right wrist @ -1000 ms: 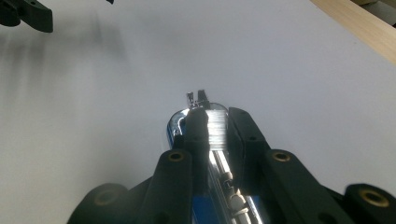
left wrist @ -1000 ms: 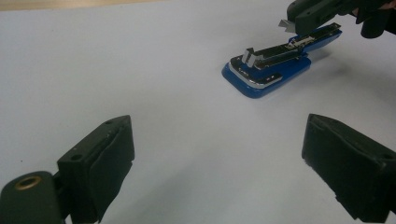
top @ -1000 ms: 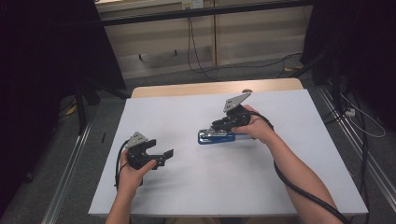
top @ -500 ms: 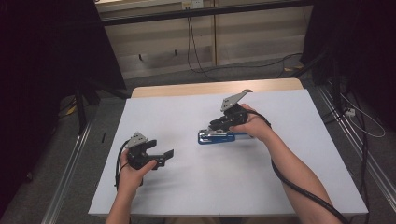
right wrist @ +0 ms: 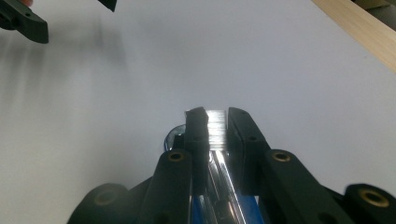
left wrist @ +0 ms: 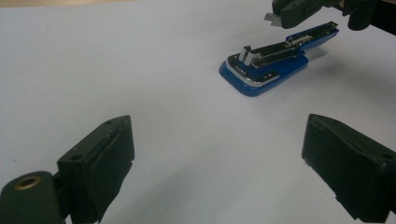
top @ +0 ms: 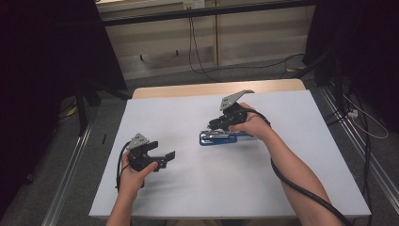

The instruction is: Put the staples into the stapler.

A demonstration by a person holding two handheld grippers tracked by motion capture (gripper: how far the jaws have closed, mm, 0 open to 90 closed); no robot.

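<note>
Two handheld grippers work over a white table (top: pixel 282 188) whose far edge shows bare wood. Near the middle lies a blue stapler (top: pixel 217 138), swung open so its metal staple channel faces up. From the left gripper view the stapler (left wrist: pixel 264 65) sits flat, its rounded blue end nearest the camera.

The right gripper (top: pixel 226 120) hovers directly over the stapler. In its own view the right gripper (right wrist: pixel 217 122) has its jaws nearly together with a bright strip of staples (right wrist: pixel 216 130) between them, apparently pinched, above the channel running below.

The step seems to be loading staples. Doing it well likely means keeping the strip parallel to the channel and lowering it level, so it seats without snagging.

The left gripper (top: pixel 157 157) rests low at the table's left, well apart from the stapler, jaws wide apart and empty.
</note>
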